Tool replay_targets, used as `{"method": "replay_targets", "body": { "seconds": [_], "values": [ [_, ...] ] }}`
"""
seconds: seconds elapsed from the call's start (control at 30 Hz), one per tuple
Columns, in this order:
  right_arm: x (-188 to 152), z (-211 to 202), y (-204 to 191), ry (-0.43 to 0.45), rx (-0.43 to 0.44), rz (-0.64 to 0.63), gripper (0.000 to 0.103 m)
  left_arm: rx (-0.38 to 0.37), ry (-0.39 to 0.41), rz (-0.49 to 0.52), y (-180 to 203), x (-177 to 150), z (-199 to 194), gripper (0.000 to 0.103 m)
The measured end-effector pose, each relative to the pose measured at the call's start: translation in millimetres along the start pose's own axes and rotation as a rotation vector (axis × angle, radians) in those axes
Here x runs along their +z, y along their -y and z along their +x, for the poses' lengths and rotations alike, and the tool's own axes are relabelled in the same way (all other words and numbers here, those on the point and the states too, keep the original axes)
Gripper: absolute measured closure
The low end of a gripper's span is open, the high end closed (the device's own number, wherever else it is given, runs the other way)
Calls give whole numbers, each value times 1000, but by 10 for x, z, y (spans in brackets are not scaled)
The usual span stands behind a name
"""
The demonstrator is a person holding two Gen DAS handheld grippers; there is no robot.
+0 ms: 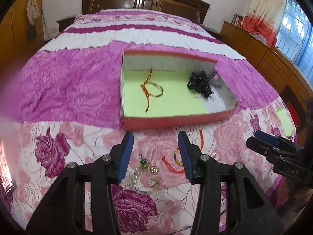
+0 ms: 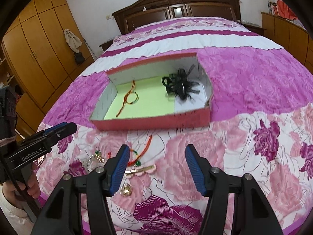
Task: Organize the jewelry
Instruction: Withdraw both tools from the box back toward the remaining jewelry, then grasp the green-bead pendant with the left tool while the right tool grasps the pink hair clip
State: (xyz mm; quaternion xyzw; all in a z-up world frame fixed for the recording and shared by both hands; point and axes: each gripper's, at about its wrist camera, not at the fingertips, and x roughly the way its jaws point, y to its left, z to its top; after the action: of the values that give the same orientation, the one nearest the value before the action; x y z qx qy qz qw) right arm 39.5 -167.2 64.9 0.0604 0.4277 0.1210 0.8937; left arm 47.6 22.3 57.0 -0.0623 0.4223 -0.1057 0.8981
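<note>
Pink floral bedspread, wrinkled: risk that fingers snag cloth or scatter loose pieces | crystal brooch (image 1: 145, 173) lies on bed below and between left hand-held gripper (image 1: 155, 154), jaws parted, empty | right hand-held gripper (image 2: 157, 168) parted, empty; cord bracelet (image 2: 137, 156), hair clip (image 2: 139, 170) just beside left finger | red box (image 1: 176, 120) beyond.

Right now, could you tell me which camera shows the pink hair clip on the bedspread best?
The right wrist view: the pink hair clip lies in full view beside that tool's left finger. In the left wrist view it cannot be made out; only the crystal necklace and cord bracelet show.
</note>
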Motion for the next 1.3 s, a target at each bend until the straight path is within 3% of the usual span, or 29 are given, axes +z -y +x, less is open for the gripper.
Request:
{"method": "replay_targets", "body": {
  "seconds": [0.37, 0.8, 1.0, 1.17, 1.3],
  "values": [
    [-162, 153, 59, -44, 6, 20, 41, 18, -87, -20, -136, -255, 210, 64],
    [-288, 278, 172, -80, 2, 58, 41, 5, -129, -9, -106, -373, 498, 66],
    [-312, 322, 217, -91, 5, 72, 41, 0, -141, -18, -138, -358, 621, 76],
    [-324, 358, 229, -99, 8, 77, 41, 4, -148, -18, -151, -359, 674, 91],
    [-328, 374, 230, -102, 10, 80, 41, -16, -142, -17, -145, -366, 677, 94]
  ]
}}
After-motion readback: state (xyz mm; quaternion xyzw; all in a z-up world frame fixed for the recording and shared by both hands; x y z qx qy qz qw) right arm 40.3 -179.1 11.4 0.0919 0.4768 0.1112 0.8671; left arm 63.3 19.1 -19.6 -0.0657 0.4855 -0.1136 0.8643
